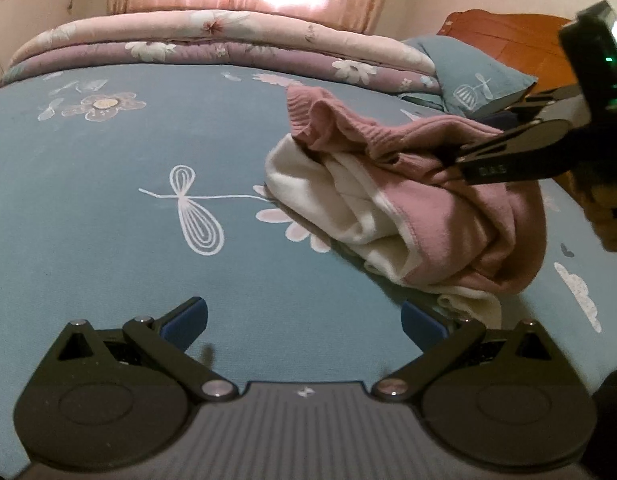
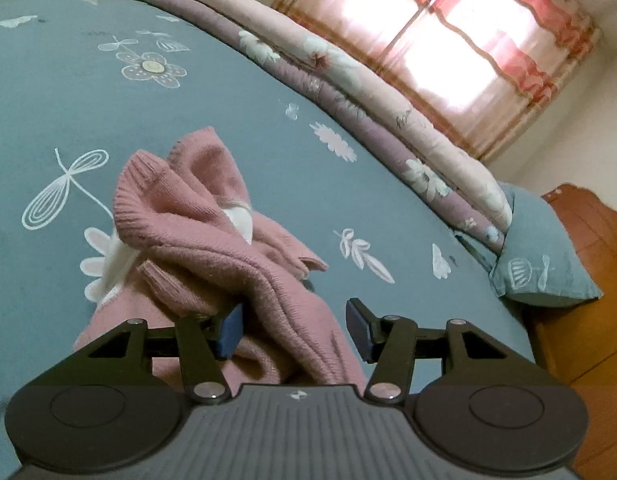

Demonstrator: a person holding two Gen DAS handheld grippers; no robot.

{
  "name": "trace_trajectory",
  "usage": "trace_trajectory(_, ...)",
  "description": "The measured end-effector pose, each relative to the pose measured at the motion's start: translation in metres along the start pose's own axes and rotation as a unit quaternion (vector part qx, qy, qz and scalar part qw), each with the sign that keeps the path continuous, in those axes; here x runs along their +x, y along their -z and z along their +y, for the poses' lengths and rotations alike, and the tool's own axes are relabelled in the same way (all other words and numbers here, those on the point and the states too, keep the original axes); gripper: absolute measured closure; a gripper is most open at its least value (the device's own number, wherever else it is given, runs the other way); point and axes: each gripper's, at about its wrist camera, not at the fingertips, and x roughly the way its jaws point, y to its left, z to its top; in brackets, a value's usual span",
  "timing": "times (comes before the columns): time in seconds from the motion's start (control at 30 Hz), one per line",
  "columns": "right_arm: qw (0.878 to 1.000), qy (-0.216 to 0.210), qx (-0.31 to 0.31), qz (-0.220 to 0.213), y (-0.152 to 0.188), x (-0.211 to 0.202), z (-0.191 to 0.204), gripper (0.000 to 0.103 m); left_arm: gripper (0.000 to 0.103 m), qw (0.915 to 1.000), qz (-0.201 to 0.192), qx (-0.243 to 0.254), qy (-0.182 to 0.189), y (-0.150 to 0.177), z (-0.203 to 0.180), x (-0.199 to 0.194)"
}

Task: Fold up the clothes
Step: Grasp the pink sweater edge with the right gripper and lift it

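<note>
Pink knit and cream fleece make up the crumpled sweater that lies in a heap on the bed, toward the right side of the blue sheet printed with white flowers and dragonflies. Part of its cream lining is turned outward along the near edge, and a ribbed pink cuff sticks up at the far end of the heap.

Seen through its own camera, the right claw stands about half open over the near end of the sweater, a thick fold of pink knit running up between its blue pads. The left pad lies against the cloth, while the right pad stands clear of it, so nothing is pinched. From the other camera this claw reaches into the heap from the right.

Over bare sheet just left of the sweater, the left claw hangs wide open and holds nothing.

Along the far edge of the bed lies a folded floral quilt, with a blue pillow at its right end.
</note>
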Motion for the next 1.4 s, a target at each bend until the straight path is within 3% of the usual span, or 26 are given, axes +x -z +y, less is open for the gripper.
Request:
trace_trajectory(0.1, 1.0, -0.003, 0.007, 0.007, -0.001, 0.0, 0.0, 0.053, 0.001, 0.9999, 0.009, -0.008, 0.005, -0.001, 0.002, 0.001)
trace_trajectory(0.17, 1.0, -0.007, 0.012, 0.006, -0.001, -0.005, 0.0, 0.081, 0.001, 0.9997, 0.015, -0.019, 0.009, -0.002, 0.005, 0.002)
trace_trajectory(0.23, 1.0, -0.003, 0.017, 0.0, 0.0, -0.012, -0.002, 0.083, 0.001, 0.9994, 0.017, -0.029, 0.011, -0.002, 0.008, 0.003)
trace_trajectory(0.9, 0.997, -0.044, 0.066, 0.006, 0.016, -0.057, -0.015, 0.089, 0.001, 0.9998, 0.01, -0.015, -0.004, 0.0, 0.002, 0.001)
trace_trajectory(1.07, 0.995, -0.058, 0.077, 0.021, 0.028, -0.063, -0.019, 0.091, 0.001, 0.9993, -0.026, 0.02, -0.017, 0.002, -0.004, -0.002)
trace_trajectory(1.4, 0.991, -0.056, 0.102, 0.07, 0.062, -0.063, -0.032, 0.091, 0.001, 0.9993, -0.019, 0.032, -0.007, -0.002, -0.006, 0.004)
